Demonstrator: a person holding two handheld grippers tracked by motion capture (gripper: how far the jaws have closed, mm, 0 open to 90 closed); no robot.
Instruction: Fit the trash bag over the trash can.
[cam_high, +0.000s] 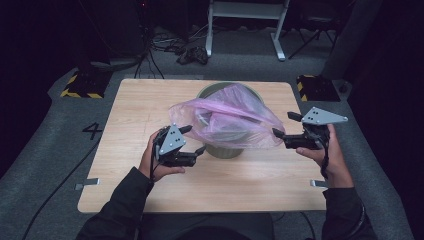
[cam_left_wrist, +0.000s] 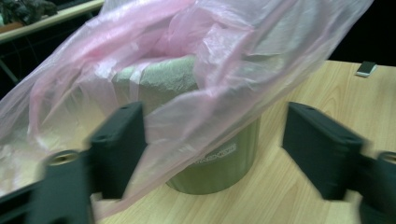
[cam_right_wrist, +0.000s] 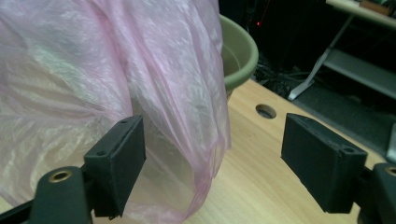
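An olive-green bin (cam_high: 225, 149) stands in the middle of the wooden table (cam_high: 140, 105). A translucent pink plastic bag (cam_high: 225, 117) lies loosely over its top and spills down its front and sides. My left gripper (cam_high: 196, 139) is open at the bin's left, level with the bag's lower edge. In the left gripper view the pink bag (cam_left_wrist: 187, 46) hangs over the bin (cam_left_wrist: 219, 158), with film draped between the wide jaws of the left gripper (cam_left_wrist: 215, 116). My right gripper (cam_high: 282, 124) is open at the bag's right tip. The bag's hem (cam_right_wrist: 201, 154) hangs beside its left jaw; the bin rim (cam_right_wrist: 240, 51) shows behind.
A cable hole (cam_right_wrist: 266, 111) sits in the tabletop near the bin. Grey tape tabs (cam_high: 87, 183) mark the table's front corners. On the floor are yellow-black striped blocks (cam_high: 82, 85), tangled cables (cam_high: 192, 52) and a white desk frame (cam_high: 245, 15) at the back.
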